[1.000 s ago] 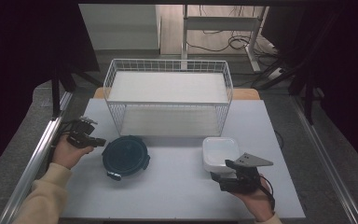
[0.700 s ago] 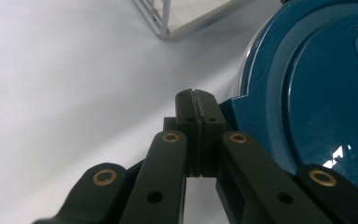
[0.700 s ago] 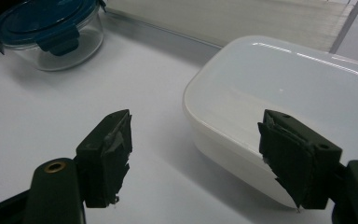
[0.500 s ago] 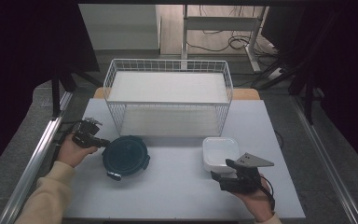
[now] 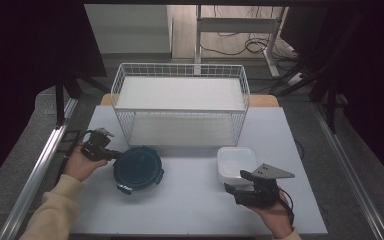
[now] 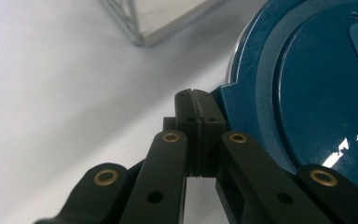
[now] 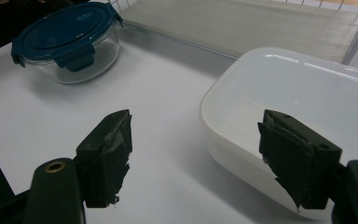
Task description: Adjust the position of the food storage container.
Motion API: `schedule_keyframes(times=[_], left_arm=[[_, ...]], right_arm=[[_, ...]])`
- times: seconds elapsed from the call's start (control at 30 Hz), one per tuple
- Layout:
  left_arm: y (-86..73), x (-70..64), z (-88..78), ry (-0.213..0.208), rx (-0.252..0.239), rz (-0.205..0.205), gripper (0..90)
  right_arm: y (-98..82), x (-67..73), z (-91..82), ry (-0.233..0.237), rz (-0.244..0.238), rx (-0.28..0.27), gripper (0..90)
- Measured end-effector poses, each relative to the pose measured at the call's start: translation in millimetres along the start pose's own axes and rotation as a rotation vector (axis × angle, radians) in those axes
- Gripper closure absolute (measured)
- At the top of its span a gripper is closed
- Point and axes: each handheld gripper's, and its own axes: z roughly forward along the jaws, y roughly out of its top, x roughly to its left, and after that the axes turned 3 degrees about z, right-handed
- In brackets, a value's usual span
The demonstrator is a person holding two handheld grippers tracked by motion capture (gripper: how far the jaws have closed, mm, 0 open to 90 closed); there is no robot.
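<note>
Two containers sit outside the white wire basket [image 5: 180, 107]. Your left gripper [image 6: 198, 135], jaws together, touches the round blue-lidded glass container [image 5: 138, 168]; your right gripper [image 7: 205, 154], jaws apart, faces the white rectangular lidded box [image 7: 298, 102]. Nothing loaded yet.

In the left gripper view, the round dark-blue plastic lid [image 6: 307, 88] beside the pressed-together jaws runs off the right edge.

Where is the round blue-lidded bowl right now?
In the high view, the round blue-lidded bowl sits left of centre on the table, before the wire basket, beside the left gripper.
</note>
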Motion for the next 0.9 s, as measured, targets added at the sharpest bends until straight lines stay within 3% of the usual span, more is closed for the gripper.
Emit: schedule_keyframes(times=[0.3, 0.7, 0.9], left_arm=[[1.4, -11.7, 1.6, -0.009, 0.003, 0.037, 90.0], [6.6, -29.3, 7.5, -0.075, -0.008, 0.073, 90.0], [8.2, -46.8, 10.8, -0.094, -0.018, 0.113, 90.0]], right_arm=[[0.4, -0.7, -1.0, -0.003, 0.003, -0.003, 25.4], [-0.2, -1.9, 0.0, -0.005, 0.007, 0.003, 25.4], [0.0, -2.0, -0.5, -0.004, 0.008, 0.004, 25.4]])
